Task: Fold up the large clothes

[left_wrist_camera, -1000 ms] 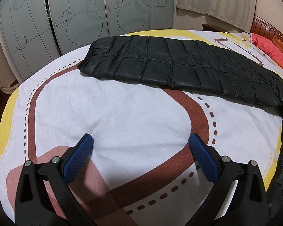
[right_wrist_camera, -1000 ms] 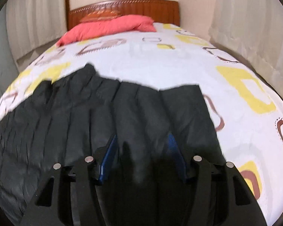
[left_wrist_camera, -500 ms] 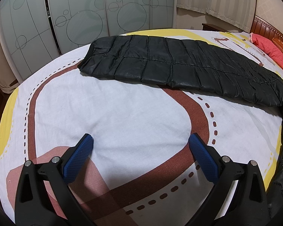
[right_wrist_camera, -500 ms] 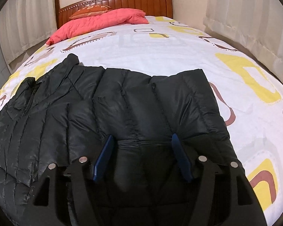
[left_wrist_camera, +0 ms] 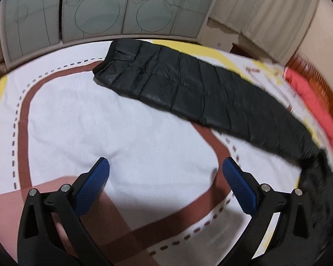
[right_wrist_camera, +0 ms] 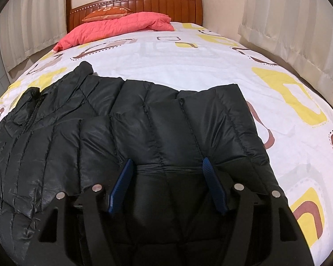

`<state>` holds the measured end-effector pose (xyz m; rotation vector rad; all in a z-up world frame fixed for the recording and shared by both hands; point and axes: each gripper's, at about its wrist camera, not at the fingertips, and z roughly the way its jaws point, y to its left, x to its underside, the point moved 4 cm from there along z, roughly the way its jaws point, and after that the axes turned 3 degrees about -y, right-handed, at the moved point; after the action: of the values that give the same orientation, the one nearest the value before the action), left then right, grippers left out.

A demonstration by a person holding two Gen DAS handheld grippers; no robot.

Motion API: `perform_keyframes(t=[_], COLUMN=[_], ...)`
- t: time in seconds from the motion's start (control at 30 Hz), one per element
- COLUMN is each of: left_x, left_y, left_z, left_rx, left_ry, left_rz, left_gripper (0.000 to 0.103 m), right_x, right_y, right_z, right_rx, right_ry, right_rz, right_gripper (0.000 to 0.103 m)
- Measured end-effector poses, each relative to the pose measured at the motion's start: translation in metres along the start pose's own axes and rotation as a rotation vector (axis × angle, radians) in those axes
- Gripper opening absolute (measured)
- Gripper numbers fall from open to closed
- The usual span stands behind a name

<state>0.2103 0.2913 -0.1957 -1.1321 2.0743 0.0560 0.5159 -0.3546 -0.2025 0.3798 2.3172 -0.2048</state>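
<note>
A black quilted down jacket [right_wrist_camera: 144, 133] lies on the bed, its right side folded over its body. One long black sleeve [left_wrist_camera: 199, 88] stretches across the sheet in the left wrist view. My left gripper [left_wrist_camera: 165, 166] is open and empty above bare sheet, well short of the sleeve. My right gripper [right_wrist_camera: 166, 164] is open over the folded jacket, its blue pads [right_wrist_camera: 122, 184] on either side of a quilted panel, not closed on it.
The bed sheet [left_wrist_camera: 100, 122] is white with brown and yellow shapes. A red quilt [right_wrist_camera: 122, 28] and an orange pillow [right_wrist_camera: 106, 13] lie by the wooden headboard [right_wrist_camera: 166, 2]. Frosted wardrobe doors [left_wrist_camera: 100, 11] stand past the bed's foot. Curtains [right_wrist_camera: 299, 33] hang on the right.
My left gripper has swung and tilted, so the sleeve now runs diagonally and the view blurs. My right gripper has pulled back a little over the jacket; the fold lies settled.
</note>
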Motion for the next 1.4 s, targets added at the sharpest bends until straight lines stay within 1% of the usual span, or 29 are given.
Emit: perform_keyframes(t=[0.1,0.17,0.2,0.27,0.3,0.43,0.5,0.53,0.57,0.6,0.63,0.67,0.7,0.73,0.77,0.8,0.83,0.87,0.9,1.0,1.03,1.07,1.1,1.17,1.27,1.3,1.4], left_x=[-0.013,-0.024,-0.027,-0.035,-0.038,-0.05,-0.057,-0.06,-0.062,-0.065,-0.066,-0.068,-0.069,-0.072,-0.074,-0.077,-0.08,-0.082,-0.084,-0.089,-0.091,-0.09,-0.089,-0.088,-0.076,-0.07,-0.044], left_y=[0.009,0.016,0.017,0.016,0.016,0.016,0.017,0.017,0.018,0.018,0.018,0.018,0.02,0.022,0.023,0.022,0.021,0.019,0.017,0.002,-0.011,-0.016,-0.031,-0.053,-0.101,-0.113,-0.166], left_z=[0.005,0.01,0.013,0.021,0.024,0.035,0.038,0.04,0.041,0.043,0.043,0.043,0.043,0.044,0.044,0.044,0.045,0.045,0.046,0.038,0.03,0.027,0.019,0.012,0.0,-0.003,-0.007], left_rx=[0.042,0.07,0.085,0.149,0.164,0.176,0.16,0.147,0.111,0.076,0.028,-0.009,-0.024,-0.047,-0.059,-0.059,-0.051,-0.048,-0.048,-0.057,-0.052,-0.046,-0.032,-0.008,0.045,0.06,0.119], left_ry=[-0.021,-0.058,-0.071,-0.085,-0.093,-0.142,-0.159,-0.163,-0.161,-0.152,-0.149,-0.151,-0.152,-0.154,-0.158,-0.164,-0.167,-0.163,-0.164,-0.202,-0.237,-0.255,-0.284,-0.306,-0.339,-0.341,-0.34], left_rz=[-0.095,-0.173,-0.192,-0.233,-0.252,-0.291,-0.325,-0.337,-0.347,-0.347,-0.338,-0.325,-0.318,-0.312,-0.309,-0.298,-0.287,-0.277,-0.264,-0.187,-0.133,-0.103,-0.05,0.018,0.155,0.193,0.342], left_gripper=[0.101,0.101,0.101,0.101,0.101,0.101,0.1,0.098,0.088,0.075,0.069,0.055,0.043,0.04,0.032,0.027,0.017,0.013,0.01,0.007,0.006,0.006,0.006,0.006,0.006,0.006,0.006], right_x=[0.0,0.0,0.0,0.0,0.0,0.0,0.0,0.0,0.0,0.0,0.0,0.0,0.0,0.0,0.0,0.0,0.0,0.0,0.0,-0.001,-0.001,-0.002,-0.002,-0.002,-0.002,-0.001,-0.001], right_y=[0.0,0.0,0.0,0.0,0.0,-0.001,-0.001,-0.001,-0.001,-0.001,-0.001,-0.001,-0.001,-0.001,-0.001,-0.001,0.0,-0.001,0.0,-0.001,-0.001,-0.001,-0.001,-0.002,-0.001,0.0,0.0], right_z=[-0.001,-0.001,-0.001,-0.001,-0.001,-0.001,-0.001,-0.001,-0.001,0.0,-0.001,0.0,-0.001,-0.001,-0.001,0.0,-0.001,0.0,0.0,0.0,0.0,0.0,0.0,0.0,0.0,-0.001,-0.001], right_rx=[-0.001,-0.001,0.0,0.0,0.0,0.0,-0.001,-0.001,0.0,-0.001,0.0,0.0,0.0,0.001,0.001,0.002,0.003,0.003,0.003,0.007,0.009,0.01,0.011,0.011,0.012,0.012,0.013], right_ry=[-0.003,-0.006,-0.007,-0.006,-0.007,-0.008,-0.007,-0.007,-0.007,-0.007,-0.008,-0.007,-0.007,-0.008,-0.008,-0.008,-0.009,-0.009,-0.008,-0.01,-0.01,-0.01,-0.011,-0.011,-0.011,-0.011,-0.012], right_rz=[0.0,0.0,0.0,0.0,0.0,-0.001,-0.001,-0.001,-0.002,-0.002,-0.003,-0.002,-0.002,-0.002,-0.003,-0.004,-0.004,-0.004,-0.004,-0.006,-0.006,-0.006,-0.007,-0.007,-0.006,-0.006,-0.007], right_gripper=[0.065,0.065,0.065,0.065,0.065,0.065,0.065,0.065,0.066,0.066,0.066,0.066,0.066,0.066,0.066,0.066,0.066,0.066,0.066,0.066,0.066,0.066,0.066,0.066,0.066,0.066,0.066])
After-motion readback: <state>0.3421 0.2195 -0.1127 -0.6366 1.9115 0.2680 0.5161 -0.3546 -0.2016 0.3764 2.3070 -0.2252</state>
